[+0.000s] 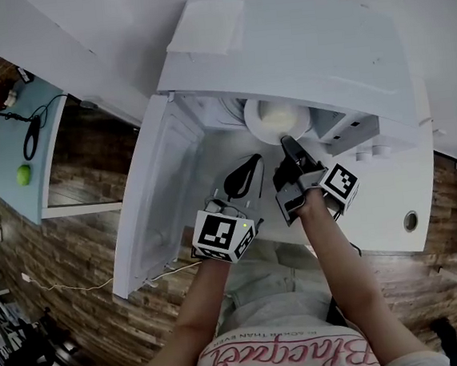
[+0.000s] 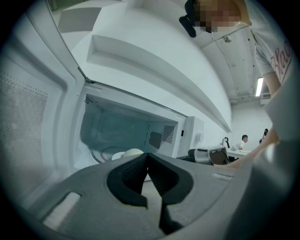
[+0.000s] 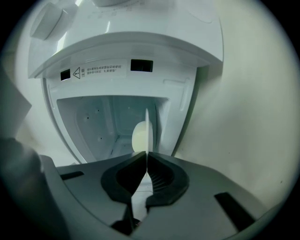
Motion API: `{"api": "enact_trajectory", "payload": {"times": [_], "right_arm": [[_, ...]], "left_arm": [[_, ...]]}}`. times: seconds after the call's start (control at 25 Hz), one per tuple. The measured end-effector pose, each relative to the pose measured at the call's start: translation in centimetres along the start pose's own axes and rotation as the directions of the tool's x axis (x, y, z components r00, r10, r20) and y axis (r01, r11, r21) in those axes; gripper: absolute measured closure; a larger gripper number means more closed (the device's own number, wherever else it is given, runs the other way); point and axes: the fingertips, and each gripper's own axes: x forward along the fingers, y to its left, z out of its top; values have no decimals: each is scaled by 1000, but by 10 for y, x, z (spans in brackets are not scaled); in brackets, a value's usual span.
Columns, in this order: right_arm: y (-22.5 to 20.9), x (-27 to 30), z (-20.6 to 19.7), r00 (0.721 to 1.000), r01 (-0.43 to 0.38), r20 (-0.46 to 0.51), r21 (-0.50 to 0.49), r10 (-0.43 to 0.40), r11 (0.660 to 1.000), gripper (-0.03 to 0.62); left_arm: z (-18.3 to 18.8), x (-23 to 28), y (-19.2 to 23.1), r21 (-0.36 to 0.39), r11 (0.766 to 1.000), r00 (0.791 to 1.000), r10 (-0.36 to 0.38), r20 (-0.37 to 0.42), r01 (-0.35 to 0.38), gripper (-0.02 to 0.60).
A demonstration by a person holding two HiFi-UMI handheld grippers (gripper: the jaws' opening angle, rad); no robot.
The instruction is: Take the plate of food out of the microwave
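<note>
A white plate [image 1: 249, 121] carrying a pale, rounded mound of food [image 1: 277, 117] sits inside an open white microwave [image 1: 303, 42], and we look down on it from above. The plate lies directly ahead of the right tool [image 1: 288, 143], whose jaws are pressed together on its near rim. In the right gripper view the plate shows edge-on as a thin pale line running into the jaw tips, with the food just left of it. The right forearm [image 1: 341, 264] reaches forward, its tool rolled onto its side. The left tool [image 1: 254, 161] hangs just beside it before the oven mouth. Its jaws are pressed together on nothing, and the plate is ahead and apart. The door [image 1: 154, 201] stands swung open beyond the left tool.
</note>
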Motion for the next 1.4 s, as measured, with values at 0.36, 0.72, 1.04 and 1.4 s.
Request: {"api": "enact_trajectory", "payload": {"times": [0.36,0.72,1.04,1.4], "right_arm": [[0,-11,-5,1000,-29,-5,-12,29,1000,574],[3,-31,-12,998,-58,-9,-23,57,998,574],[8,-38,-13,996,-84,-19,-29,83,996,574],[5,-43,-18,995,-98,-37,-42,96,994,574]], "left_arm": [[-5,-10,-5,0,1000,1000,12,2,-12,577],[-8,-22,-16,-3,1000,1000,22,14,-22,577],[-8,-26,-20,2,1000,999,26,25,-26,577],[-9,-22,-21,10,1000,1000,11,24,-11,577]]}}
